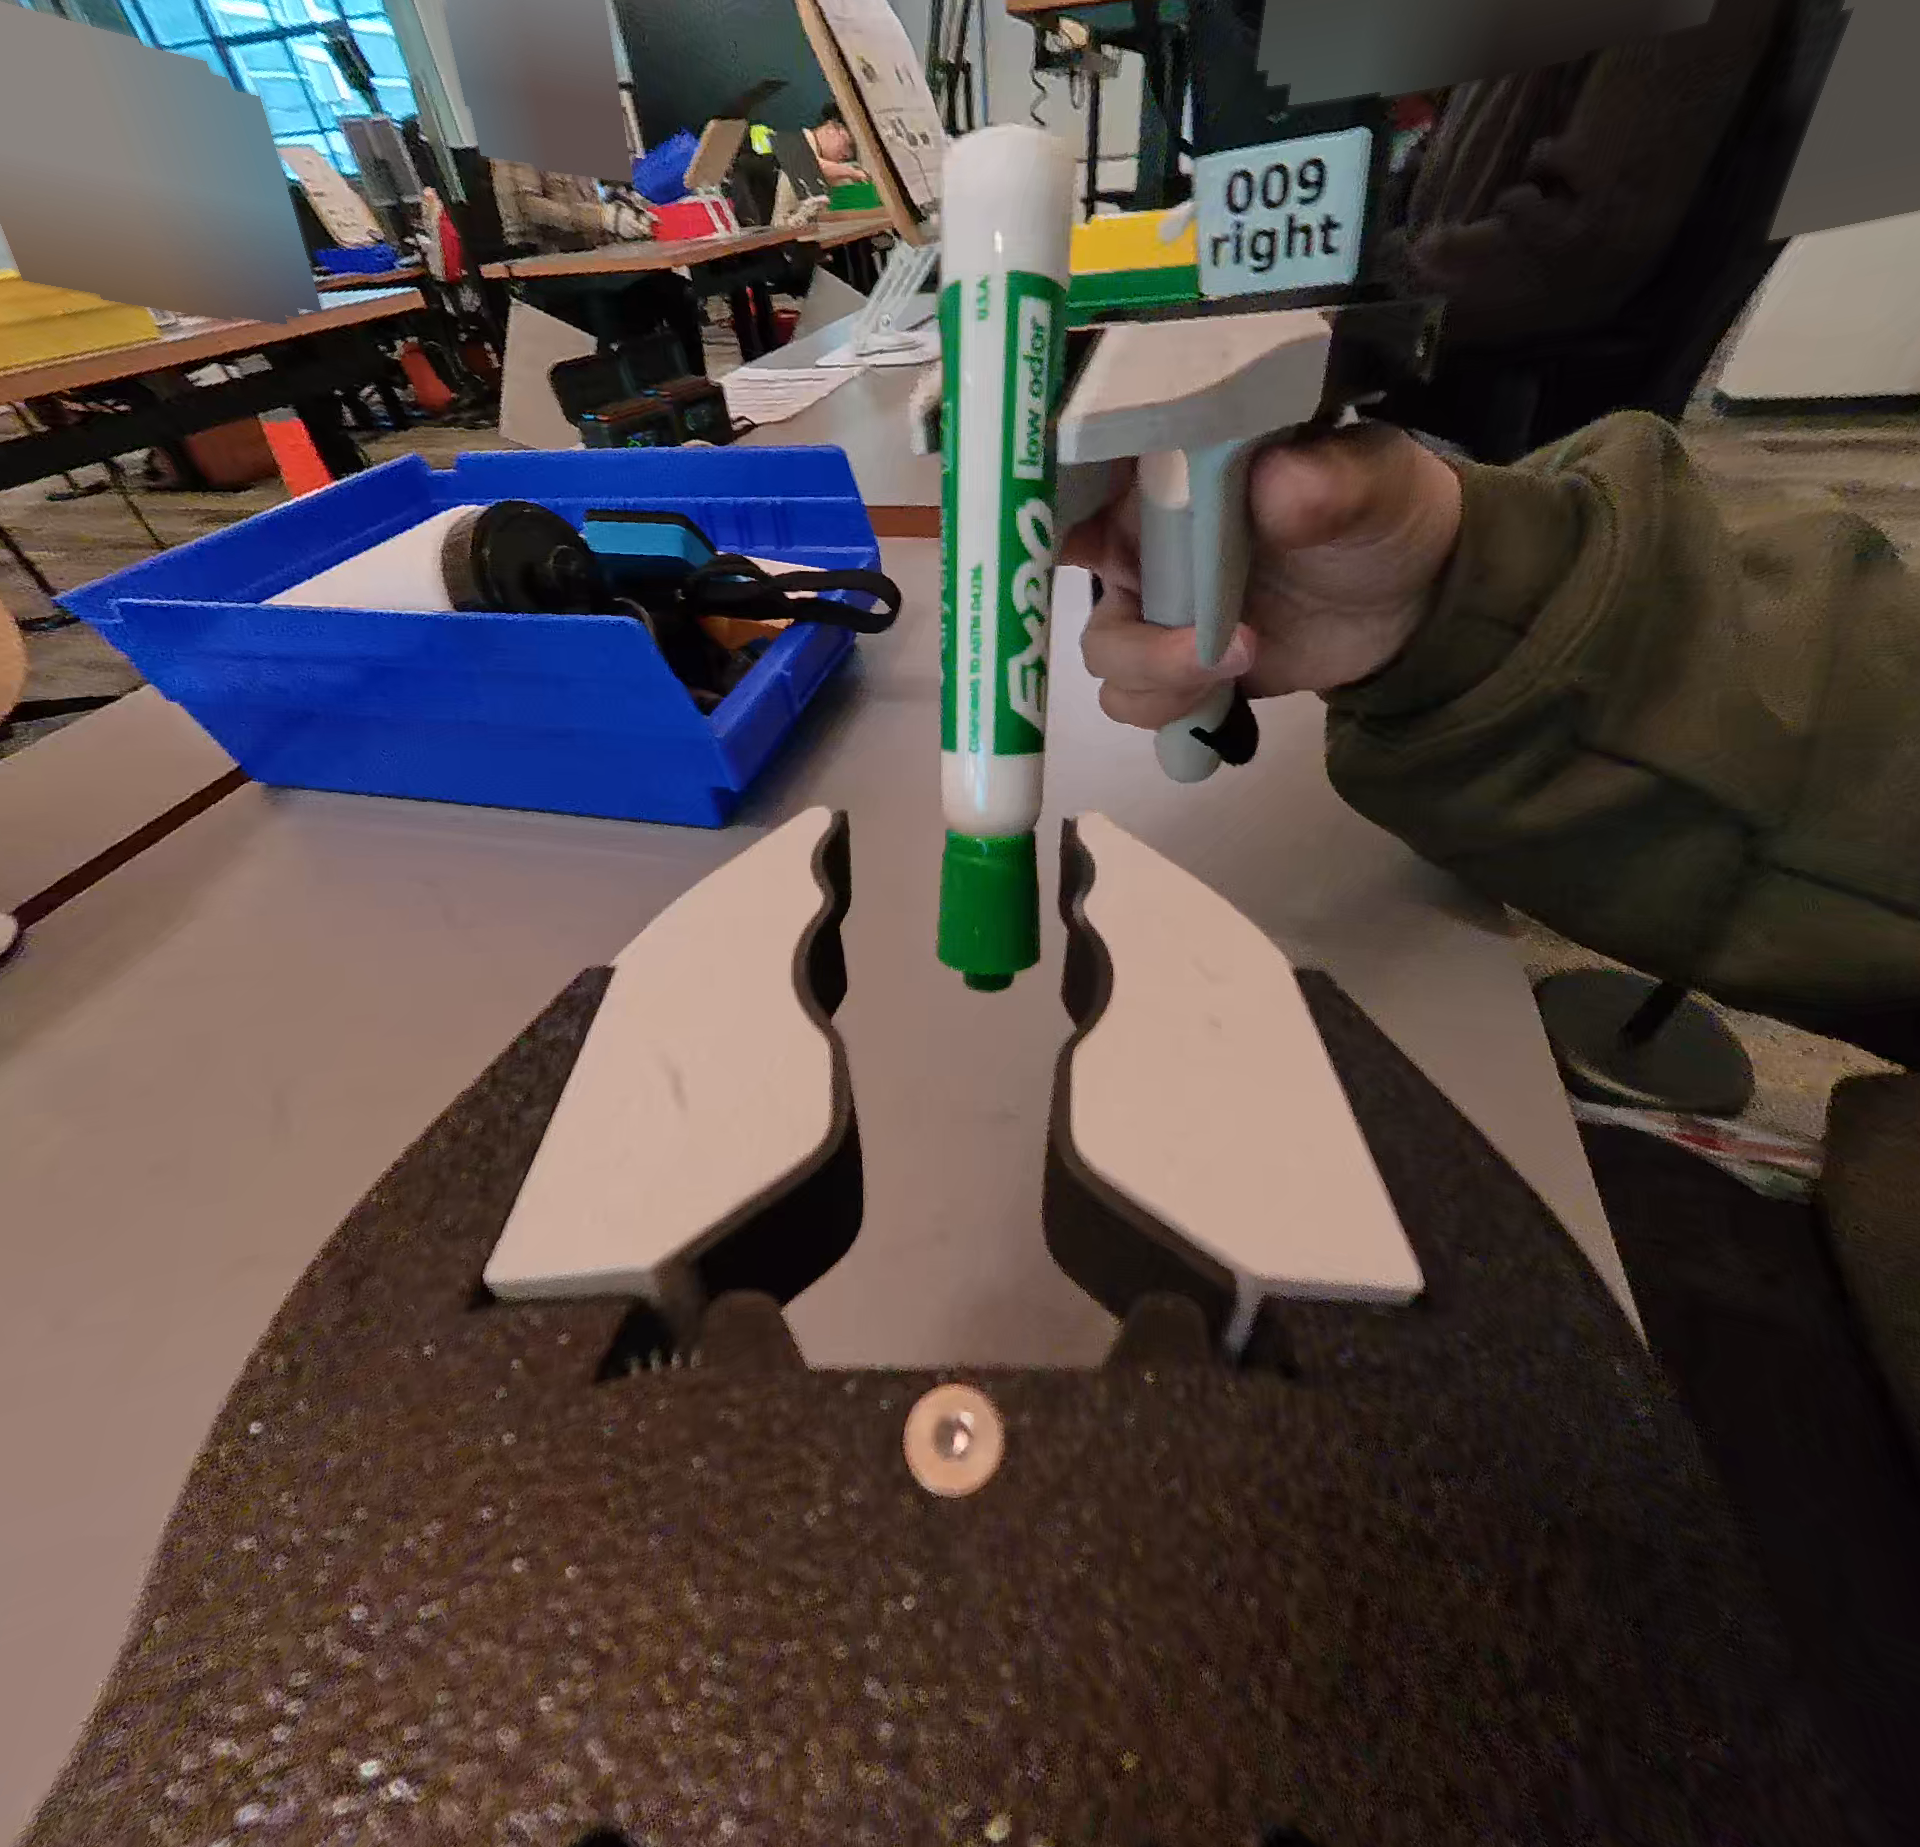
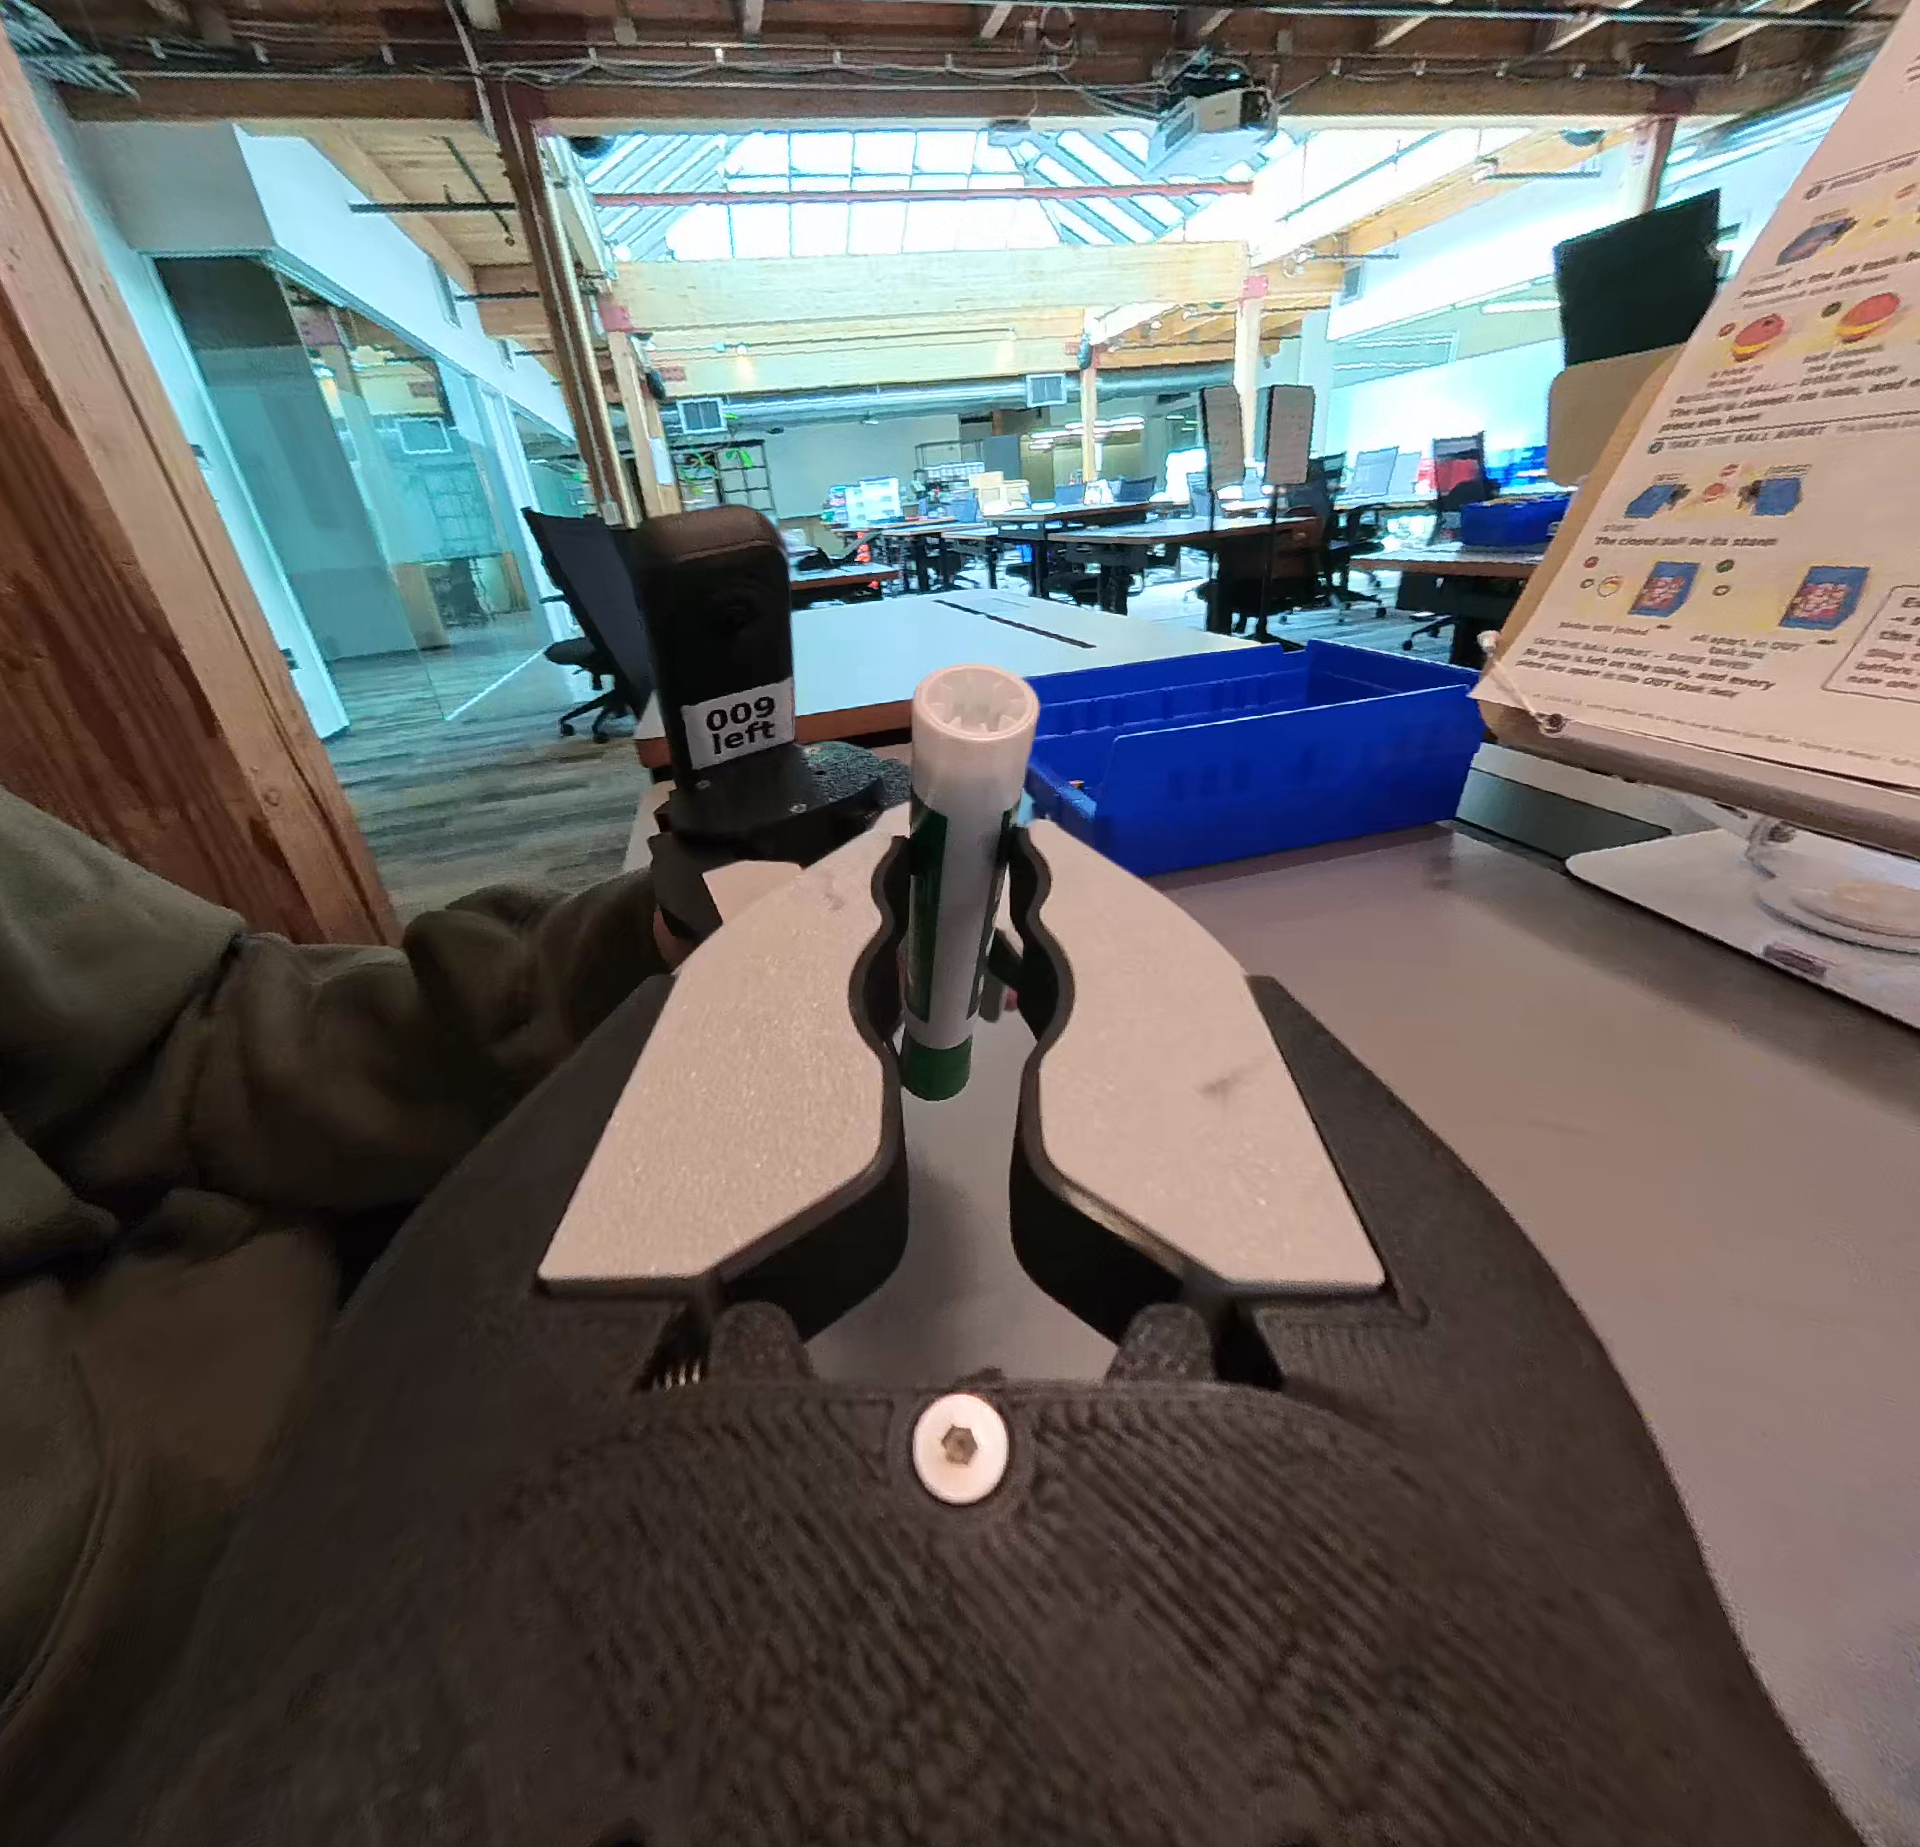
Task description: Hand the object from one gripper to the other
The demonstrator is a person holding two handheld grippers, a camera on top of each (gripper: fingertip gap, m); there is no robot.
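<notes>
Two sets of jaws meet around one dry-erase marker (image 1: 995, 550), and the handover turns on how that marker stands against my left gripper (image 1: 954, 898). Nearest to me, my left jaws are spread apart and empty, their pale fingers (image 1: 717, 1049) flanking a clear gap over the grey bench (image 1: 416, 966). Just past their tips hangs the marker's green cap (image 1: 987, 904), pointing down, level with the fingertips and centred between them but touching neither. Its long axis runs upright, crossing my left jaws' line of reach at about a right angle. Higher up the white barrel, my right gripper (image 2: 951, 940) is clenched on the marker (image 2: 956, 893), pinching it near the middle, so the capped lower end is free for me to take. I judge the left jaws need only ease forward around the cap and lower barrel, then clamp, before the right lets go. Farther off on the bench sits a blue bin (image 1: 447, 696) of oddments, well apart from the exchange.
</notes>
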